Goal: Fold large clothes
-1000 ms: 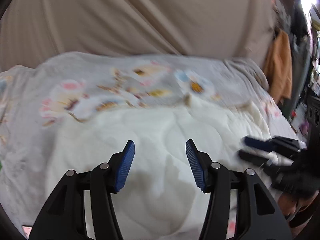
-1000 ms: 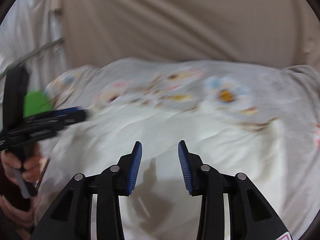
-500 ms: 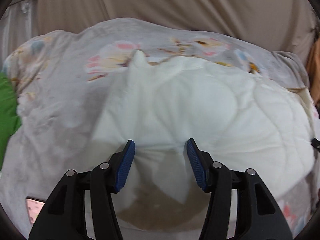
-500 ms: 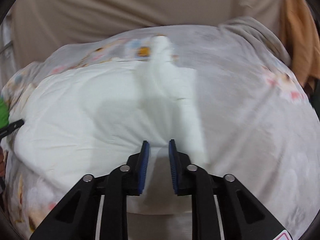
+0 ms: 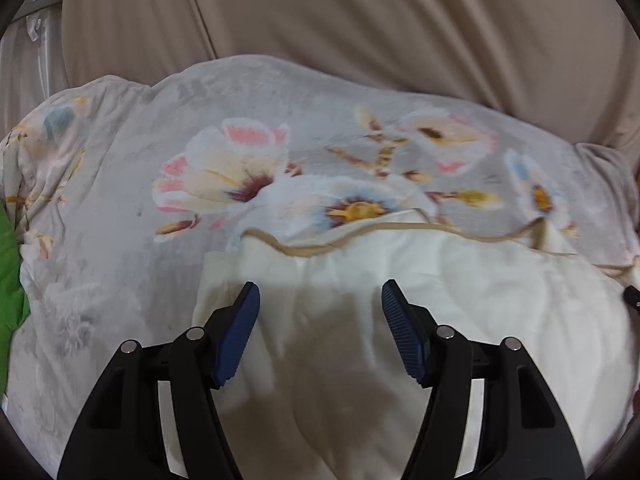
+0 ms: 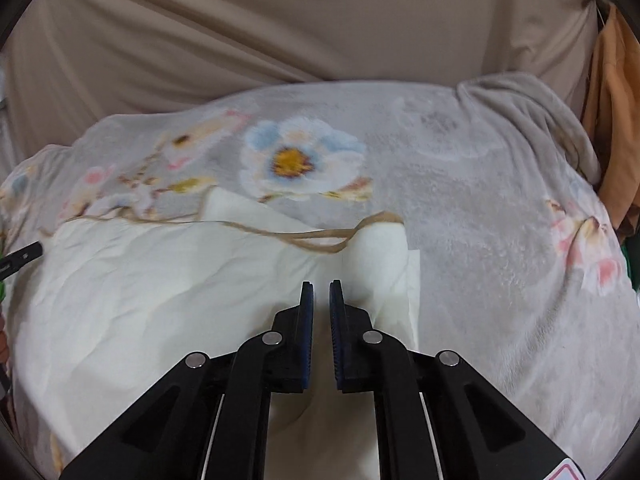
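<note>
A cream-white garment with a tan trim edge lies folded on a floral grey blanket. My left gripper is open, its blue pads wide apart just above the garment's left part. In the right wrist view the same garment fills the left and centre. My right gripper is nearly shut with a narrow gap, over the garment's right end; I cannot tell whether cloth is pinched between the pads.
The blanket covers a bed backed by a beige curtain. A green cloth lies at the far left. An orange cloth hangs at the right. The left gripper's tip shows at the left edge.
The garment's far edge has come forward, so it now lies folded with the tan trim on top. My right gripper stayed nearly shut; the left stayed open.
</note>
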`<state>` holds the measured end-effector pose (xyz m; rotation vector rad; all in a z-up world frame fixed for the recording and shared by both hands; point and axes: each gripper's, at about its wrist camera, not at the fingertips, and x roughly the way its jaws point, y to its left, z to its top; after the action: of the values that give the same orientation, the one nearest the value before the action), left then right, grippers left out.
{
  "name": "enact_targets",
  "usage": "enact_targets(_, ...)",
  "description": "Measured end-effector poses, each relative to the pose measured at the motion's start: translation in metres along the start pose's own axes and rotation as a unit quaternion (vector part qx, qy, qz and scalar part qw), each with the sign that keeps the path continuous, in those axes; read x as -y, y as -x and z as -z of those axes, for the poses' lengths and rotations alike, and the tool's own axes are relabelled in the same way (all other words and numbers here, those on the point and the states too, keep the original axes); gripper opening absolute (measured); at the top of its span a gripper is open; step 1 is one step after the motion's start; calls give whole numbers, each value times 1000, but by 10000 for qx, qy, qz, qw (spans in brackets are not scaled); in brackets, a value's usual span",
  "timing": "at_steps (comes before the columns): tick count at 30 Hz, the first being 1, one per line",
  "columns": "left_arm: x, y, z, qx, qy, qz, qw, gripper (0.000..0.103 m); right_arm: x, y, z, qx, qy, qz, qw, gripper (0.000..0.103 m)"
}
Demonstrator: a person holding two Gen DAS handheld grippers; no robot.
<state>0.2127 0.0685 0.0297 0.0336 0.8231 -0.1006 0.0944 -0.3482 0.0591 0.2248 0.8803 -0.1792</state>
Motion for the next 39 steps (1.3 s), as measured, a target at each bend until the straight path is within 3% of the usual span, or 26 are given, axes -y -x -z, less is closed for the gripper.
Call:
enact_targets(4,-15,-36,0,-268,185,107,9994,63,25,-44,4,-445,-397,-243,9979,0)
enact_targets(7,-10,-49,2,-297,81,8,9995,64,31,-55,5,-538,-529,-392,9964,0)
enact_targets(11,0,-55,7,-223,-98,-220,9995,64,15,-58,7,-399,-192,-16,9990,0)
enact_targets(14,-5,-57,8,-246,-1,-107,9996,64,9,-59,7,-305,-12,223,9993,0)
enact_targets(19,-1,-53,7,-165,-84,-254,9995,64,15,-55,4,-214,-78,186,9996,0)
enact_targets(21,3,-36,8,-17,-150,-488,9987,64,16,-39,3,-78,-188,238,9995,0)
enact_targets(23,10,-3,13,251,-228,-648,9973,64,10,-12,3,118,-264,235,9993,8)
enact_targets(24,15,14,16,374,-303,-612,9970,65,5,4,4,193,-255,147,9994,13)
enact_targets(30,59,100,40,930,-881,-279,9914,81,-61,80,24,588,599,-498,9952,14)
enact_targets(35,86,122,65,889,-1157,69,9893,84,-112,96,65,430,1025,-1066,9881,14)
enact_targets(39,93,123,81,738,-1104,108,9911,84,-131,97,92,288,1152,-1179,9859,14)
